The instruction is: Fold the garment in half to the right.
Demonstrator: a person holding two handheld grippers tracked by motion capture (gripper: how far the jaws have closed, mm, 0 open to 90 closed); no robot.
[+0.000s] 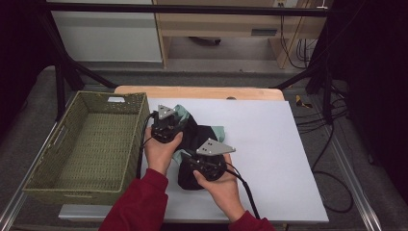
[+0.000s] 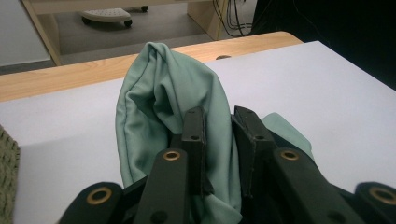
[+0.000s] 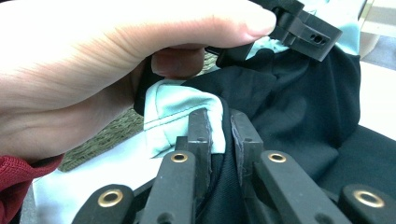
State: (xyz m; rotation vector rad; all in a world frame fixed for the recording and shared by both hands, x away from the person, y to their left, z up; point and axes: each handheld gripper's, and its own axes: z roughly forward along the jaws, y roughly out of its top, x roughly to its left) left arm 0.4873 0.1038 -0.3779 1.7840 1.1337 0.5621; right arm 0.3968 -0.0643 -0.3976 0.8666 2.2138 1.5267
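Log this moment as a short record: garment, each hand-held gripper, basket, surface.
garment: mint-green and black cloth, bunched on the table
left hand-held gripper: shut on a green fold of the cloth
right hand-held gripper: shut on the cloth where green edge meets black
basket: woven green basket, left of the cloth, empty
surface: white mat over a wooden table

High cam overhead; 2 gripper cams close, shared garment (image 1: 199, 137).
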